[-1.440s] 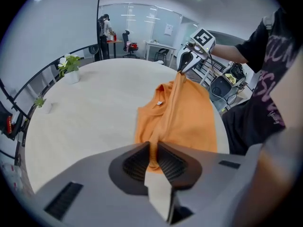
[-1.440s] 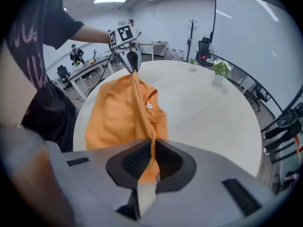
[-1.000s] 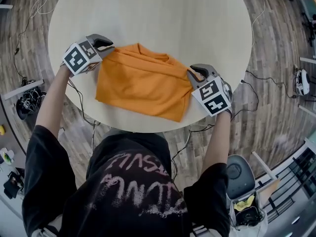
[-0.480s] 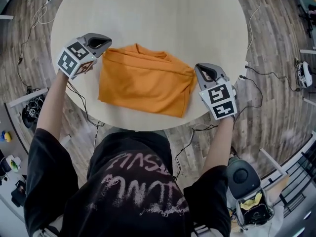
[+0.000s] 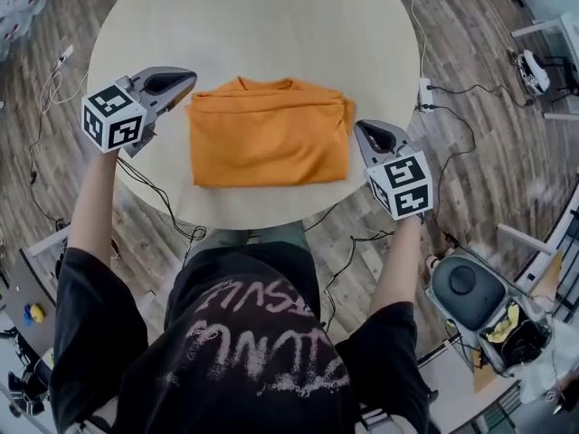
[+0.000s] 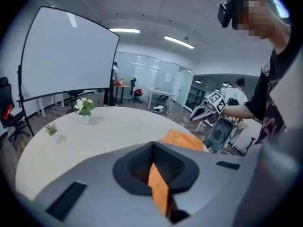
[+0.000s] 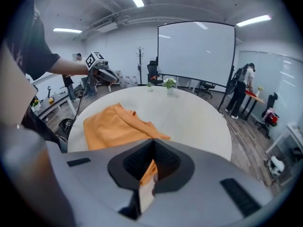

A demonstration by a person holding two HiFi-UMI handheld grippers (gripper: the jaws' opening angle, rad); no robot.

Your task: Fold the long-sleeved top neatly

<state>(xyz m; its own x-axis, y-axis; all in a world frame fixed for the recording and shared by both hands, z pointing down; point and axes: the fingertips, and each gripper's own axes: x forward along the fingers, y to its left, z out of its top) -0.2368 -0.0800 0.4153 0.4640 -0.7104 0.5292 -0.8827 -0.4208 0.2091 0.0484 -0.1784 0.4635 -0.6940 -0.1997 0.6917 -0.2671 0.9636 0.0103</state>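
Observation:
The orange long-sleeved top (image 5: 269, 134) lies folded into a flat rectangle on the round pale table (image 5: 289, 25), its collar on the far side. My left gripper (image 5: 185, 79) hovers just off the top's far left corner, shut and empty. My right gripper (image 5: 362, 127) hangs beside the top's right edge, also shut with nothing in it. In the left gripper view the shut jaws (image 6: 154, 145) point across the top (image 6: 183, 139) toward the right gripper (image 6: 201, 112). In the right gripper view the top (image 7: 113, 124) lies beyond the shut jaws (image 7: 154, 146), with the left gripper (image 7: 111, 75) past it.
Two small potted plants (image 6: 83, 109) (image 6: 52, 129) stand at the table's far side. A large whiteboard (image 6: 66, 56) stands behind. A power strip (image 5: 423, 93) and cables lie on the wood floor to the right, and a grey chair (image 5: 466, 287) sits at the lower right.
Both grippers have left the top's side edges, risen and shut. The top now lies squarer and flatter on the table.

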